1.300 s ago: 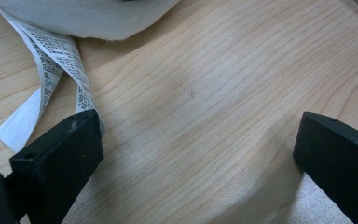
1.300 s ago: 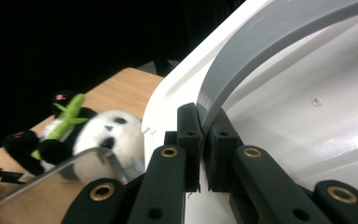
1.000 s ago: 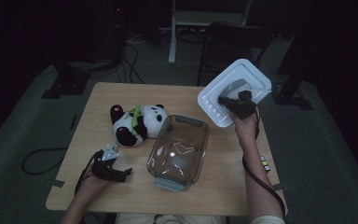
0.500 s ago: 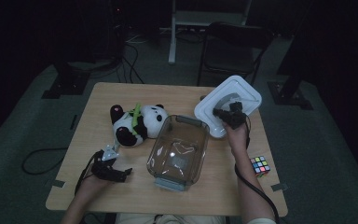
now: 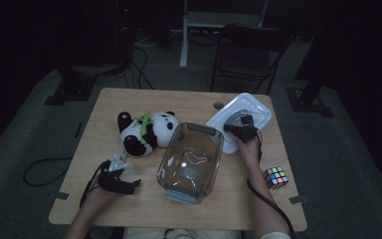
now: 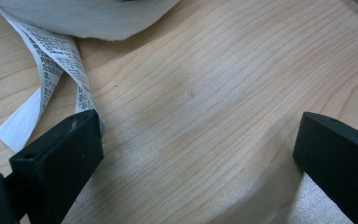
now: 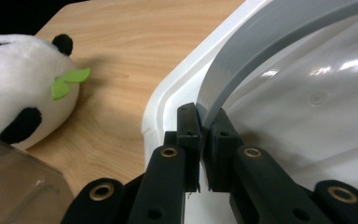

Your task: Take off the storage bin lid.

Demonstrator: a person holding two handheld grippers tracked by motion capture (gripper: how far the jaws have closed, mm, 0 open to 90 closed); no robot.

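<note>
Lowered since the earlier frames, the white lid (image 5: pixel 238 117) now lies flat at the upper right of the wooden table (image 5: pixel 189 209), no more tilted in the air. My right gripper (image 7: pixel 204 140) keeps its jaws closed on the lid's grey handle (image 7: pixel 261 51). My left gripper (image 6: pixel 191 154) rests at the lower left of the high view, jaws wide apart over bare wood, beside the panda's printed tag (image 6: pixel 51 79). Left of the lid stands the clear container (image 5: pixel 191 162), with the panda (image 5: pixel 144 132) further left. A colour cube (image 5: pixel 275 178) sits at the right.
</note>
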